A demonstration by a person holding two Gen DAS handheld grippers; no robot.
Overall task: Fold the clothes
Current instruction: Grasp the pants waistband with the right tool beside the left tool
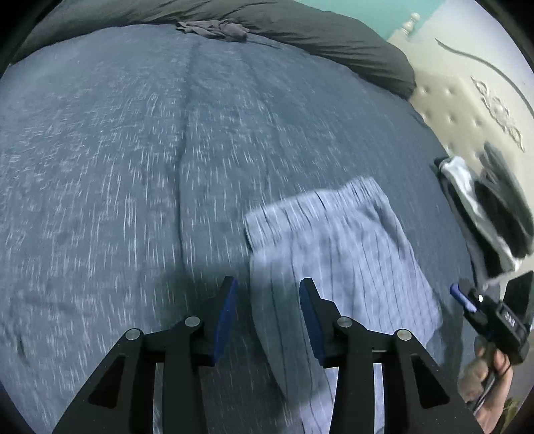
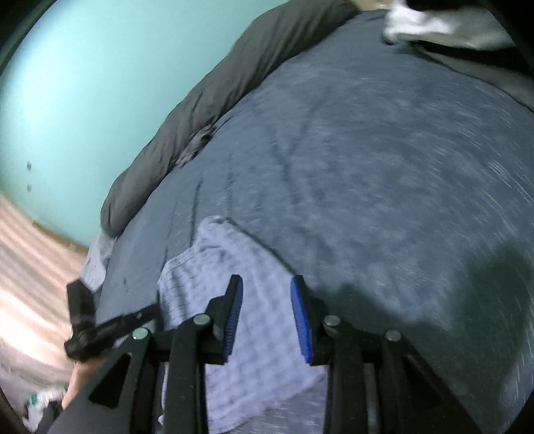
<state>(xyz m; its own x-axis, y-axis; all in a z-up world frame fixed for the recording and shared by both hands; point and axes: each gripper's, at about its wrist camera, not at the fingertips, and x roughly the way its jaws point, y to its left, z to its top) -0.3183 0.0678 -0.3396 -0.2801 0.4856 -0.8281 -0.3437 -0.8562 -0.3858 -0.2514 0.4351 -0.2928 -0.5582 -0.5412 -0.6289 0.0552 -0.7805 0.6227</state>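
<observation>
Garment: light blue striped cloth (image 1: 337, 240), folded into a rough rectangle, lying flat on the bed (image 1: 133, 167). Both views are motion-blurred, so fine detail of the cloth cannot be read.
Garment position, left wrist view: directly ahead of the left tongs (image 1: 268, 290) and extending to their right; its near end passes under the gap between the two fingers.
Garment position, right wrist view: the same cloth (image 2: 240, 267) lies ahead of and beneath the right tongs (image 2: 267, 287), mostly on their left side.
Left tongs: fingers spread apart with a clear gap; blue pads (image 1: 227, 317) face each other; nothing is gripped. Whether the tips touch the cloth cannot be told.
Right tongs: fingers likewise parted, blue pads (image 2: 300, 320) showing, nothing clamped between them.
Mutual view: the right tongs (image 1: 484, 300) appear at the right edge of the left wrist view, beyond the cloth's right border; the left tongs (image 2: 110, 320) appear at the left of the right wrist view.
Bed cover: dark blue heathered spread, with a dark grey comforter (image 1: 333, 30) bunched along its far edge.
Other clothes: crumpled dark item (image 1: 217, 30) far ahead of the left tongs; black-and-white pile (image 1: 484, 213) to their right, near the tufted headboard (image 1: 450, 103).
Wall: teal (image 2: 83, 100), left of the right tongs.
</observation>
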